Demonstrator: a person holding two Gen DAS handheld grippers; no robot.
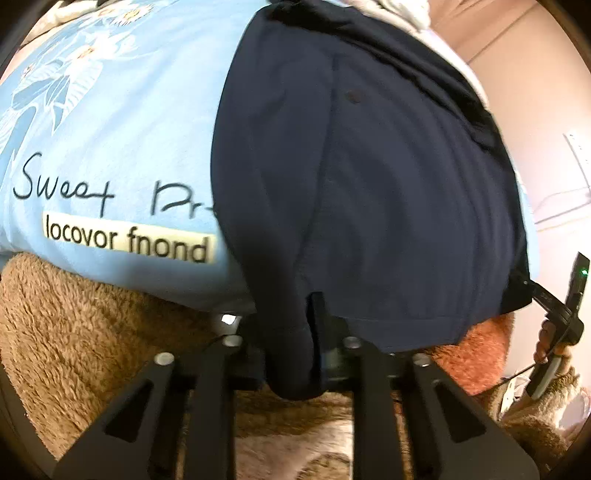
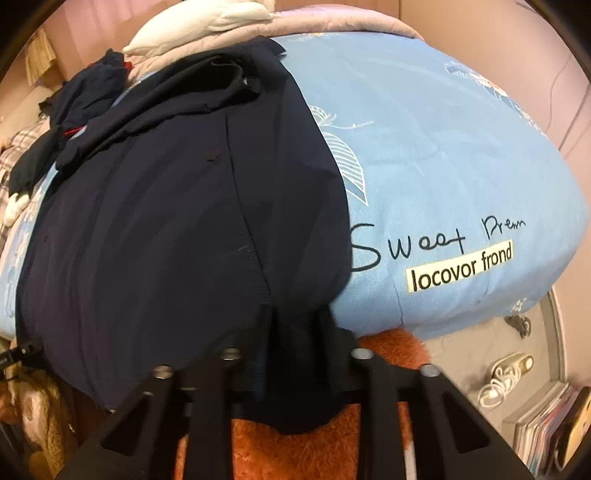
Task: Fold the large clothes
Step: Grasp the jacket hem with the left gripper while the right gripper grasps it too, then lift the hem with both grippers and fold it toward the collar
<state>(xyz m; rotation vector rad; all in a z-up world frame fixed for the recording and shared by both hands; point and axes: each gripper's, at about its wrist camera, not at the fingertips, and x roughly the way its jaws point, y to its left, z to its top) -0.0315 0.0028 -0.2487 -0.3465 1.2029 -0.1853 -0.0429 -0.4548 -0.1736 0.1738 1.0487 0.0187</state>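
Left hand-held gripper (image 1: pixel 291 354): I have it clenched on the shirt's (image 1: pixel 369 184) hem, a bunch of navy cloth pinched between the fingers at 6 o'clock in the left wrist view.
Right hand-held gripper (image 2: pixel 295 369): likewise grasping the hem, cloth bunched and drooping over the fingers at 6 o'clock in the right wrist view.
Shirt: navy, buttoned, spread on the bed (image 2: pixel 443 147); hem nearest me, collar far off at 12 o'clock.
Key relation: the shirt's long axis runs straight away from both grippers, hem to collar; each arm has one hem corner, neither plainly nearer.
Next move, as I judge it: carry the hem forward toward 12 o'clock, over the body.
Bed: light blue printed cover, showing at 9 o'clock in the left view, 2 o'clock in the right.
Far: other dark clothes (image 2: pixel 85 92) at 10 o'clock, pillow (image 2: pixel 207 22) at 12.
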